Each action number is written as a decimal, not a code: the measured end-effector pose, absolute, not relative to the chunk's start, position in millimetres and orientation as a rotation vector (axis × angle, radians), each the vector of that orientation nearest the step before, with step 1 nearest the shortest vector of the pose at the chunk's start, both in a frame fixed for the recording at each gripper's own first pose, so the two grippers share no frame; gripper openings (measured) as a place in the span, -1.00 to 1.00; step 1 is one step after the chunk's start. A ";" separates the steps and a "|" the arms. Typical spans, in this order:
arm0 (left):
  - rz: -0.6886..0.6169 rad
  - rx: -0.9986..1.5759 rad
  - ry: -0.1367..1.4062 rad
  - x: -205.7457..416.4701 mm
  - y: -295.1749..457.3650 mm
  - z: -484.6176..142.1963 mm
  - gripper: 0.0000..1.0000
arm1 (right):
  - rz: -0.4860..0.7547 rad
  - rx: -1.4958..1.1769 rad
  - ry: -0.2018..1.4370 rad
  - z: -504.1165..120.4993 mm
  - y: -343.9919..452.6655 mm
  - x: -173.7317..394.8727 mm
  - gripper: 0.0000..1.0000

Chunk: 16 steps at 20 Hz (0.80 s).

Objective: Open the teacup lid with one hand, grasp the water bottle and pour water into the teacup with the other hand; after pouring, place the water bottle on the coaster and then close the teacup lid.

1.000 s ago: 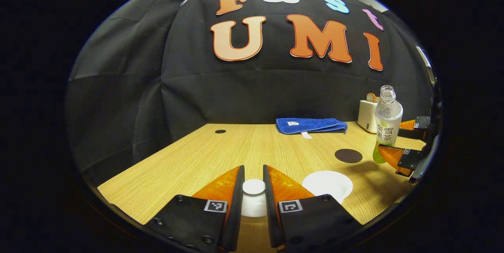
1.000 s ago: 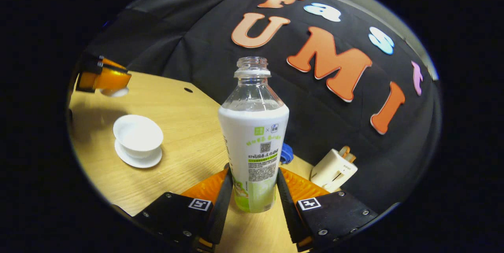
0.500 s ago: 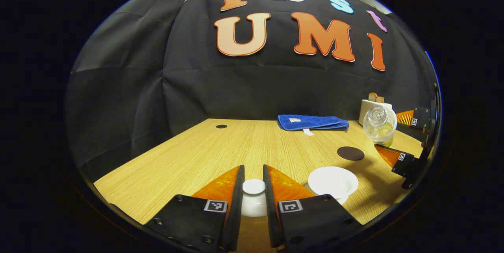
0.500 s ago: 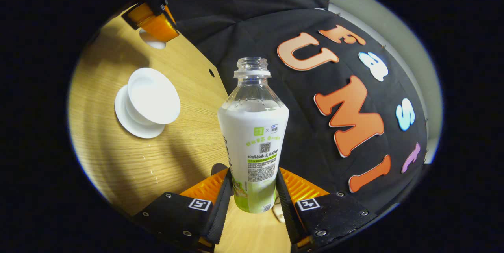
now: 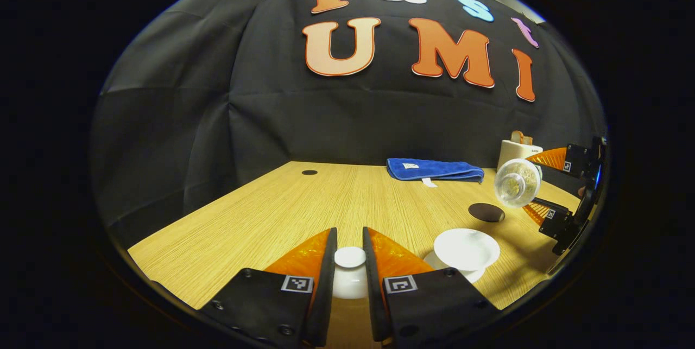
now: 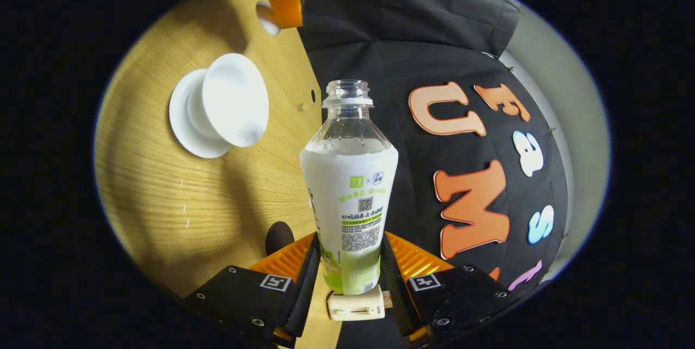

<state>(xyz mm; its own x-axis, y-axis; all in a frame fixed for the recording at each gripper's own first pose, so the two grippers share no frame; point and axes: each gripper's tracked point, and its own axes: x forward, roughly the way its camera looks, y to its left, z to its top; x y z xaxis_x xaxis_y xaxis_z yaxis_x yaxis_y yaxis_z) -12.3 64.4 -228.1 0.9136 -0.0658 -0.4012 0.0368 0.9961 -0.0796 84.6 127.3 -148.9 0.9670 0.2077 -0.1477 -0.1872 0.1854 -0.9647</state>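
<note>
Both fingers of the right tool clamp the tipped water bottle.

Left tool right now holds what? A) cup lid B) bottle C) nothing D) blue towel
A: in the left gripper view the left tool is closed on the white lid, held clear of the open cup; the bottle sits in the right tool.

Left tool, right tool: black bodies, square coded markers, screws.
</note>
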 end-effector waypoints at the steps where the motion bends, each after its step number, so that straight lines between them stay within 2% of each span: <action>1: -0.049 -0.070 0.416 -13.1 66.8 -228.5 -0.33 | 0.269 -1.387 -0.031 -146.9 125.4 86.1 0.28; 16: -0.032 -0.078 0.420 -20.7 82.1 -230.9 -0.33 | 0.236 -1.608 -0.186 -112.3 132.0 97.3 0.28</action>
<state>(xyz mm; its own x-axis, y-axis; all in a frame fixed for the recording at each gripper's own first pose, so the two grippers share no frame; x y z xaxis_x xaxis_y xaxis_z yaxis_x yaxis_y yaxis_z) -20.7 82.1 -230.9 0.9125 -0.0474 -0.4064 0.0152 0.9965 -0.0820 97.3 132.0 -112.3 0.9641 0.2629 -0.0374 -0.0248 -0.0512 -0.9984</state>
